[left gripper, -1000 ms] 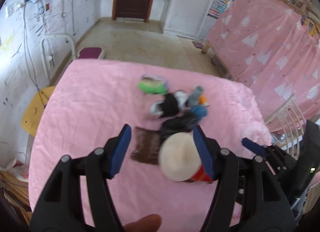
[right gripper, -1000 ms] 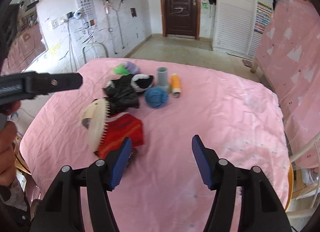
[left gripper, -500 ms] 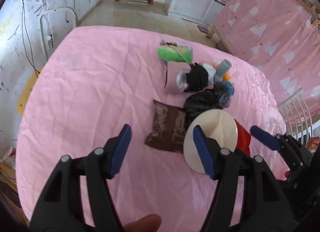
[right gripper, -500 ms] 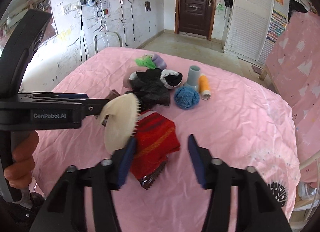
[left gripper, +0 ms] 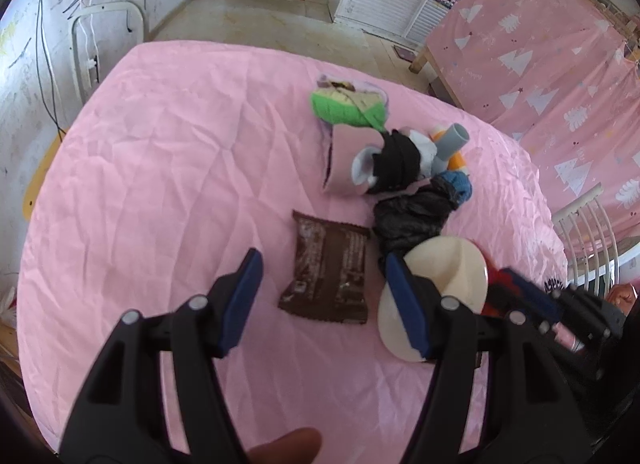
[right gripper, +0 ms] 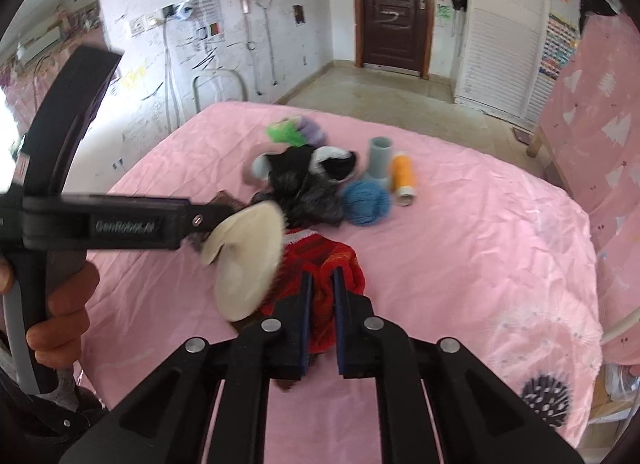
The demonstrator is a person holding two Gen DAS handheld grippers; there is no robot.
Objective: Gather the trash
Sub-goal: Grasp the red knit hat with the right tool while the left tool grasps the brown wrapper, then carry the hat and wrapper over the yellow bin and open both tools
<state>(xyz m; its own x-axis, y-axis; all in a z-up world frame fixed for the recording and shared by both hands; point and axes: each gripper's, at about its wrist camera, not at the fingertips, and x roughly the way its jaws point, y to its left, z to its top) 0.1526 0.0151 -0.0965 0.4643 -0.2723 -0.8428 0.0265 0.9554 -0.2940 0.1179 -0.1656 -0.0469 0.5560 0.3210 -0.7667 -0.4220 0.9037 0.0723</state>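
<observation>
A brown snack wrapper (left gripper: 328, 276) lies flat on the pink bedspread (left gripper: 160, 184). My left gripper (left gripper: 324, 292) is open, its jaws either side of the wrapper's near end. A cream round brush (left gripper: 436, 296) sits just right of its right finger. A red snack bag (right gripper: 320, 264) lies next to the brush (right gripper: 248, 256). My right gripper (right gripper: 320, 296) is shut on the red bag's near edge. A crumpled black plastic bag (left gripper: 412, 216) lies behind the wrapper.
Further back lie a green and purple bundle (left gripper: 348, 104), black and white socks (left gripper: 396, 164), a grey tube (right gripper: 378, 158), an orange thread spool (right gripper: 402, 176) and a blue yarn ball (right gripper: 366, 202). A pink-draped bed frame (left gripper: 540, 64) stands at right.
My left gripper moved closer over the brown wrapper. My right gripper moved forward and its jaws closed from wide open onto the red bag.
</observation>
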